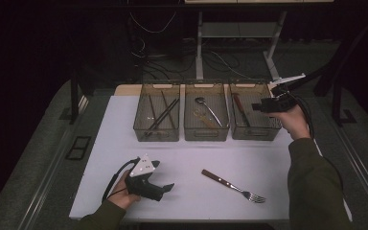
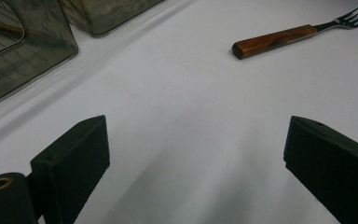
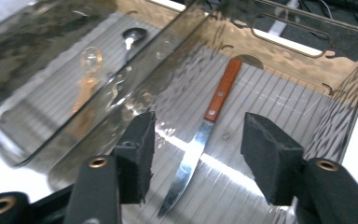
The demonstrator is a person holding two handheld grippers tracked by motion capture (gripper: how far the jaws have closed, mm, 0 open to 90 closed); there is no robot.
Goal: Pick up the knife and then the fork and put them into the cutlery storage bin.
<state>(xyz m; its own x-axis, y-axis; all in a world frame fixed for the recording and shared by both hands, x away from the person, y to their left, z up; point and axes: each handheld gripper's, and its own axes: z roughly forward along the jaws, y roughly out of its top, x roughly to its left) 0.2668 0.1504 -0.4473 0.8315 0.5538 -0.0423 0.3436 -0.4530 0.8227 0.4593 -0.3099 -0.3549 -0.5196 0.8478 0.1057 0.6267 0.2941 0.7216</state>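
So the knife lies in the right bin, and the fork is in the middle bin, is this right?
Not quite. The knife does lie in the right bin, but the fork lies on the white table in front of the bins, as the high view shows.

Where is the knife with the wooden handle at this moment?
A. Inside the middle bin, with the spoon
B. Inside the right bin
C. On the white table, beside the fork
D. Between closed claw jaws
B: the knife lies flat on the floor of the right bin, under the open right claw.
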